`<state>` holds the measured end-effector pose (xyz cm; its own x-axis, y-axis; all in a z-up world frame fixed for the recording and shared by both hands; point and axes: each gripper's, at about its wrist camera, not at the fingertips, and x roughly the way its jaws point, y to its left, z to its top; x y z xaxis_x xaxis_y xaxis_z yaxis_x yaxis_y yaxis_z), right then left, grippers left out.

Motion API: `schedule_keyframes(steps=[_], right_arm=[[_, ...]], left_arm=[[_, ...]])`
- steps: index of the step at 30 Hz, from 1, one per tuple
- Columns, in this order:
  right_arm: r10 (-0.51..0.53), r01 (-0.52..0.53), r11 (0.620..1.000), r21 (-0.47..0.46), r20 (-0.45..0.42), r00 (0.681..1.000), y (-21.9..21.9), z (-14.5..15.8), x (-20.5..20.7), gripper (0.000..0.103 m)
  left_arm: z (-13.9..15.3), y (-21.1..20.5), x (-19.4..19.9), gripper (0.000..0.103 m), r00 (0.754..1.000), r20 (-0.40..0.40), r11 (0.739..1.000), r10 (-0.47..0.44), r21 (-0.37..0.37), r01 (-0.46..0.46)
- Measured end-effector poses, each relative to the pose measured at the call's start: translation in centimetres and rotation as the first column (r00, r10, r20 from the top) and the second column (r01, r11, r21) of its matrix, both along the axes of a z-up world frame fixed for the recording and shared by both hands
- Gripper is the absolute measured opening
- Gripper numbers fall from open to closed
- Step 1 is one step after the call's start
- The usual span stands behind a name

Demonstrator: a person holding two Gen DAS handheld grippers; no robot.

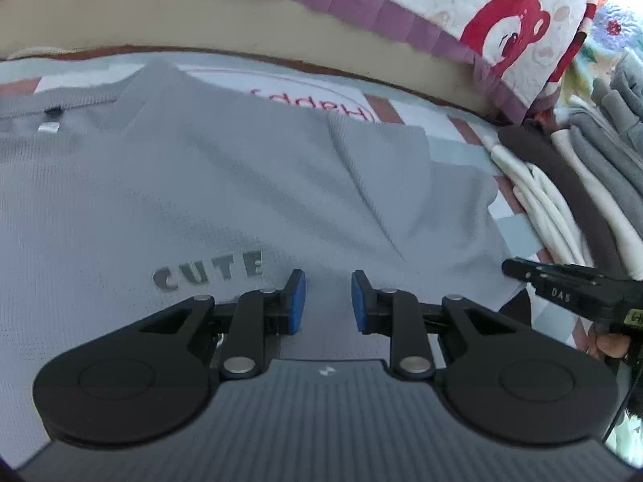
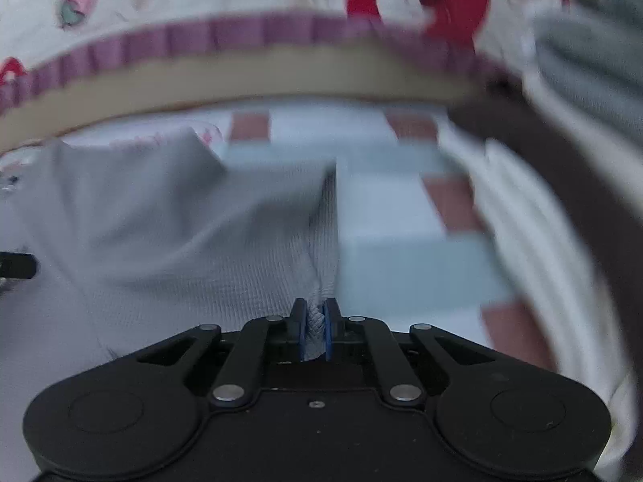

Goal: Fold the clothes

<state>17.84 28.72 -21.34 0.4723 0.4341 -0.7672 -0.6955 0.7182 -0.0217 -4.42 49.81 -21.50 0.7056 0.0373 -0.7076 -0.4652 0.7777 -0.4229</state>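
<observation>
While the grey T-shirt [image 1: 225,184] lay spread face-up on the checked sheet [image 2: 386,217], the fold seemed best served by carrying the pinched side edge flat across the chest — low, without dragging. The right gripper [image 2: 314,329] was clamped on a bunch of that fabric; the left gripper [image 1: 328,301] hovered part-open over the shirt beside its "CUTE" print [image 1: 209,273], holding nothing.

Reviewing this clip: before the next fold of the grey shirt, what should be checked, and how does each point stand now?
1. Right gripper has cloth: ok, jaws shut on the shirt edge.
2. Left gripper free: ok, jaws open, nothing between them.
3. Shirt lies flat: not ok, a ridge runs up from the right grip.
4. Folded pile clear of shirt: ok, beside it.
5. Far sleeve position: cannot tell, right view blurred.
</observation>
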Motion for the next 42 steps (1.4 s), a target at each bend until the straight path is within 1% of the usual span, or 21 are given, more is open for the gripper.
schedule_keyframes(steps=[5,7,8,9,11,13,14,15,17,20,22,23,24,25,27,29,35,37,39,41,42], right_arm=[[-0.040,0.043,0.993,-0.114,0.022,0.999,1.4,0.6,-0.6,0.010],[-0.124,0.134,0.975,-0.177,0.064,0.990,1.4,0.6,0.1,0.008],[-0.159,0.174,0.964,-0.201,0.089,0.983,1.1,0.6,0.4,0.015],[-0.182,0.190,0.969,-0.158,0.067,0.981,0.4,1.0,1.0,0.017],[-0.203,0.203,0.979,-0.003,-0.041,0.978,-1.1,1.9,2.4,0.020],[-0.194,0.223,0.962,0.159,-0.180,0.964,-2.0,2.7,3.4,0.048],[-0.180,0.233,0.946,0.227,-0.231,0.956,-1.9,2.8,3.9,0.066],[-0.161,0.227,0.937,0.264,-0.252,0.954,-1.3,2.8,4.2,0.071],[-0.124,0.201,0.932,0.302,-0.253,0.959,0.6,2.8,4.7,0.071],[-0.133,0.176,0.952,0.250,-0.180,0.975,3.6,2.3,5.7,0.071],[-0.133,0.169,0.960,0.222,-0.166,0.977,4.7,1.3,6.4,0.071],[-0.133,0.165,0.964,0.208,-0.159,0.978,5.2,0.8,6.7,0.066],[-0.133,0.161,0.968,0.194,-0.153,0.979,5.7,0.3,7.0,0.030],[-0.122,0.141,0.974,0.179,-0.113,0.986,5.9,0.3,7.0,0.001],[-0.087,0.087,0.986,0.142,-0.005,0.996,6.1,0.8,6.4,0.004],[-0.115,0.103,0.987,0.125,0.086,0.990,5.6,1.6,6.6,0.004],[-0.075,0.080,0.996,-0.035,0.122,0.990,7.6,-0.3,8.4,0.003],[-0.106,0.116,0.992,-0.055,0.157,0.982,8.0,-0.6,8.0,0.005],[-0.171,0.184,0.981,-0.060,0.180,0.969,8.3,-0.4,7.9,0.020],[-0.248,0.254,0.967,-0.004,0.205,0.947,8.2,1.0,7.1,0.031],[-0.285,0.285,0.958,0.030,0.216,0.934,8.1,1.7,6.6,0.033]], left_arm=[[0.3,0.3,-0.2,0.028,0.999,-0.027,1.000,0.019,-0.015,-0.019],[0.3,0.4,-0.3,0.028,0.999,-0.039,0.999,0.028,-0.024,-0.029],[0.3,0.5,-0.3,0.028,0.999,-0.040,0.999,0.028,-0.027,-0.029],[0.3,0.6,-0.3,0.029,0.999,-0.042,0.999,0.027,-0.031,-0.028],[0.3,0.6,-0.4,0.029,0.999,-0.046,0.999,0.021,-0.038,-0.023],[0.3,0.5,-0.4,0.029,0.999,-0.049,0.999,0.020,-0.043,-0.022],[0.3,0.5,-0.5,0.030,0.999,-0.047,0.999,0.020,-0.047,-0.022],[0.3,0.5,-0.5,0.030,0.999,-0.046,0.998,0.020,-0.050,-0.022],[0.3,0.5,-0.5,0.030,0.999,-0.045,0.998,0.018,-0.054,-0.021],[0.7,0.6,-0.7,0.030,0.998,-0.065,0.998,0.018,-0.064,-0.022],[1.6,0.7,-1.1,0.033,0.999,-0.039,0.998,0.006,-0.065,-0.008],[2.0,0.7,-1.3,0.036,1.000,-0.026,0.998,0.000,-0.065,-0.002],[2.1,0.8,-1.3,0.037,1.000,-0.020,0.998,0.002,-0.067,-0.004],[2.2,0.9,-1.3,0.037,1.000,-0.014,0.998,0.004,-0.068,-0.005],[2.1,1.1,-1.2,0.037,1.000,-0.018,0.998,0.006,-0.060,-0.007],[1.5,1.4,-1.1,0.037,0.999,-0.045,0.999,0.012,-0.046,-0.014],[1.3,2.8,-1.9,0.037,0.995,-0.079,0.998,0.056,-0.032,-0.059],[2.0,3.2,-2.7,0.037,0.994,-0.085,0.997,0.070,-0.018,-0.071],[3.3,4.2,-4.9,0.038,0.991,-0.085,0.995,0.102,0.007,-0.101],[4.6,5.3,-7.8,0.040,0.986,-0.084,0.989,0.147,0.032,-0.145],[5.3,6.2,-9.8,0.040,0.978,-0.083,0.981,0.190,0.048,-0.186]])
